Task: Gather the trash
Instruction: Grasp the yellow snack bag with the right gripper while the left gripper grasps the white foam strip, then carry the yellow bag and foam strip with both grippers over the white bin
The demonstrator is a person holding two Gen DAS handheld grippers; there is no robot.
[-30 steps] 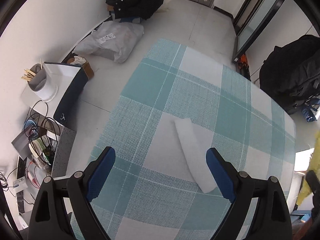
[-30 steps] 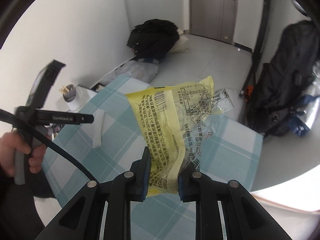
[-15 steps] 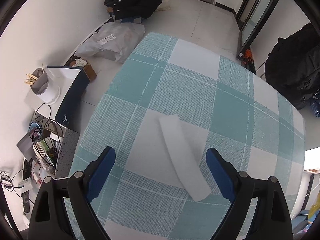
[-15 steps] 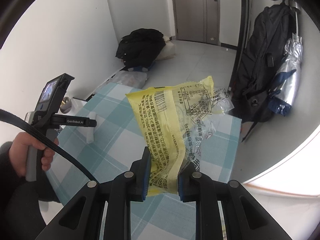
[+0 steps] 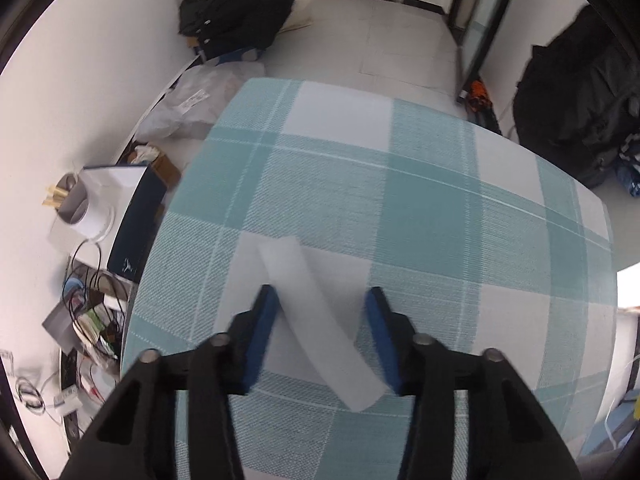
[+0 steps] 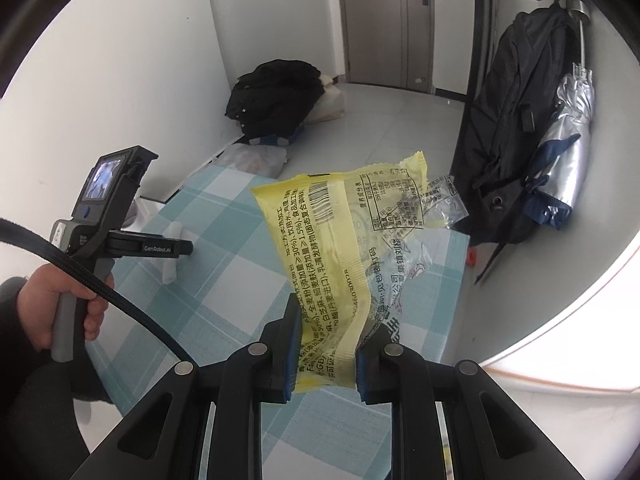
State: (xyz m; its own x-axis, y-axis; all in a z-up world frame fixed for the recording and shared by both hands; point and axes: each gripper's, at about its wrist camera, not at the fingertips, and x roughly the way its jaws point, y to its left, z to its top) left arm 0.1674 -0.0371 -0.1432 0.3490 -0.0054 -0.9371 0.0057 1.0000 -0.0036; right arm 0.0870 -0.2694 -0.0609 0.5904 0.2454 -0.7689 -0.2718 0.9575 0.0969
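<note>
While the right gripper (image 6: 326, 350) pinched a crinkled yellow plastic food wrapper (image 6: 352, 248), the left gripper (image 5: 320, 336), jaws just narrowing, straddled without touching a flat white foam strip (image 5: 316, 316) on the teal-checked tablecloth (image 5: 420, 208).

Our left wrist view looks steeply down, close over the checked table (image 5: 424, 184); our right (higher, shallower) shares it.

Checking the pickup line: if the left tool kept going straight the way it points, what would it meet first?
Most likely the white foam strip, lying between the closing fingers of the left tool on the checked tablecloth; the pads look not yet pressed on it.
</note>
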